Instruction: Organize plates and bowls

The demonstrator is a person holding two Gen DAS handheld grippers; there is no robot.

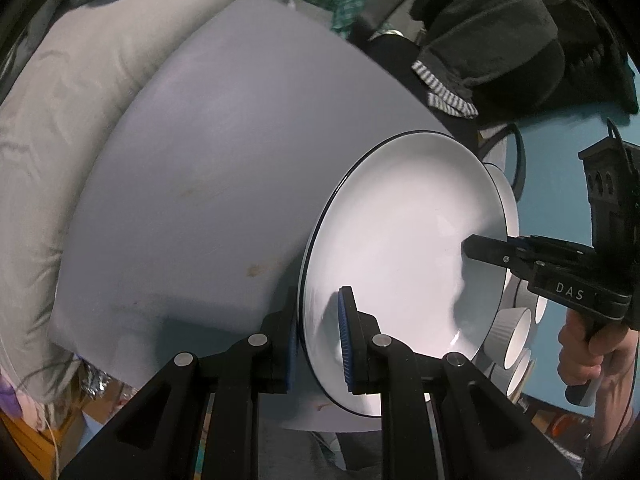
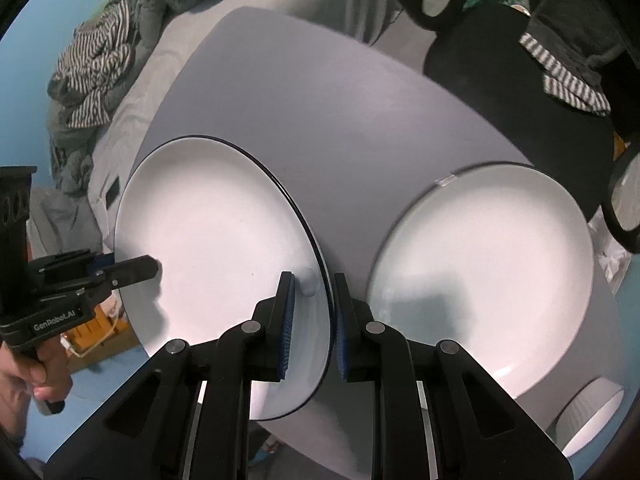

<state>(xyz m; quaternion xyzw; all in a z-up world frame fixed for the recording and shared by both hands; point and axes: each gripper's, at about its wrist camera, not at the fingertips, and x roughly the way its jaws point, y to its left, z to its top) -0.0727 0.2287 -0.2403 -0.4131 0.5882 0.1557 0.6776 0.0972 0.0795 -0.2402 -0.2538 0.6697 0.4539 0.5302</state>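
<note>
While both claws clamp opposite rims of a black-edged white plate [image 1: 400, 248] above the grey worktop [image 1: 208, 184], the left claw [image 1: 320, 340] and right claw [image 2: 312, 320] each grip it. Only the right wrist view shows a second plate [image 2: 488, 272] lying on the worktop; the left shows ribbed ramekins [image 1: 516, 336] beyond the held plate.

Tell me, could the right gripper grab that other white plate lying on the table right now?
Probably not yet: the right gripper is clamped on the lifted plate, shared with the left gripper. The second plate lies uncovered beside it.
</note>
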